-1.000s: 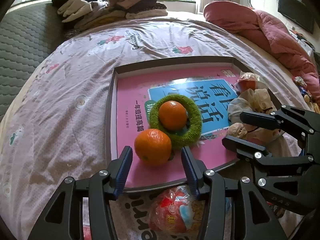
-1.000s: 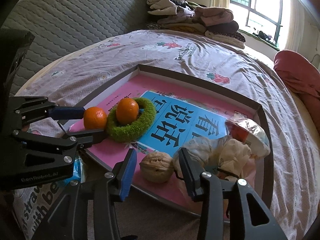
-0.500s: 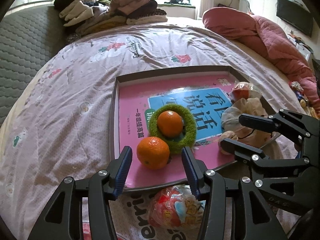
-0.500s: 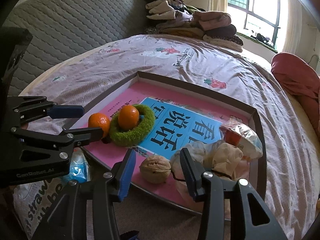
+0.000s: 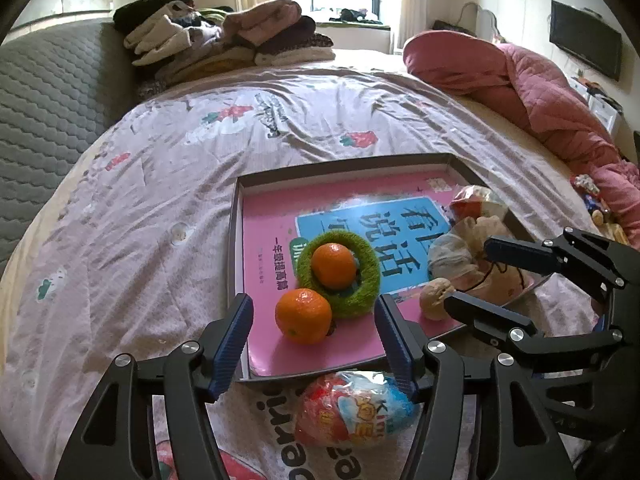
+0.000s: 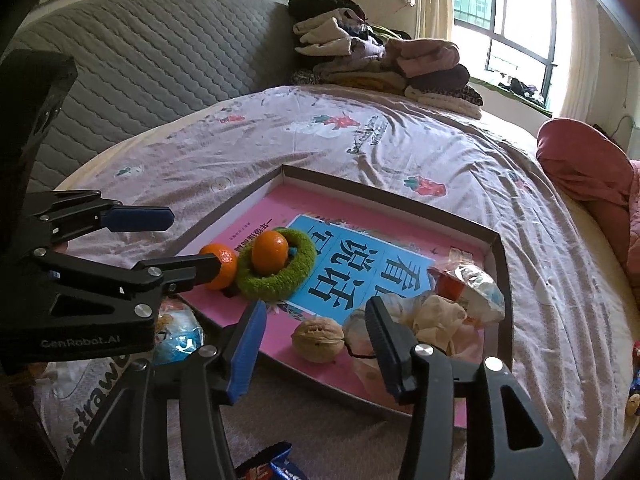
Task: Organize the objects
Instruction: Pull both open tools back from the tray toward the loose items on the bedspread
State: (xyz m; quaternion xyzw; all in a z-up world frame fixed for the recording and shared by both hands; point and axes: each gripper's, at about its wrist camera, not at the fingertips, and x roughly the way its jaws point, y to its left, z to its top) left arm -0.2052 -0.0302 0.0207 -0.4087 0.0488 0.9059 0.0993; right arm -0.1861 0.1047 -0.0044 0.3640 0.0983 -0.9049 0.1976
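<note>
A shallow grey tray (image 5: 340, 164) (image 6: 496, 264) with a pink and blue book lies on the bed. In it, one orange (image 5: 334, 266) (image 6: 270, 252) sits inside a green fuzzy ring (image 5: 360, 296) (image 6: 288, 276); a second orange (image 5: 303, 316) (image 6: 224, 266) lies beside the ring. A walnut (image 5: 436, 298) (image 6: 318, 340) and crumpled wrappers (image 5: 460, 244) (image 6: 448, 312) lie at the tray's right. My left gripper (image 5: 316, 330) (image 6: 188, 242) is open and empty, before the loose orange. My right gripper (image 6: 316, 338) (image 5: 476, 272) is open and empty, before the walnut.
A wrapped toy egg (image 5: 354, 408) (image 6: 176, 330) lies outside the tray's near edge on a printed bag. A snack packet (image 6: 268, 466) lies below the right gripper. Folded clothes (image 5: 224, 36) are stacked at the far side, a pink quilt (image 5: 540, 84) at right.
Both grippers have drawn back and risen a little from the tray; the oranges and walnut appear smaller and farther. Nothing was grasped or moved.
</note>
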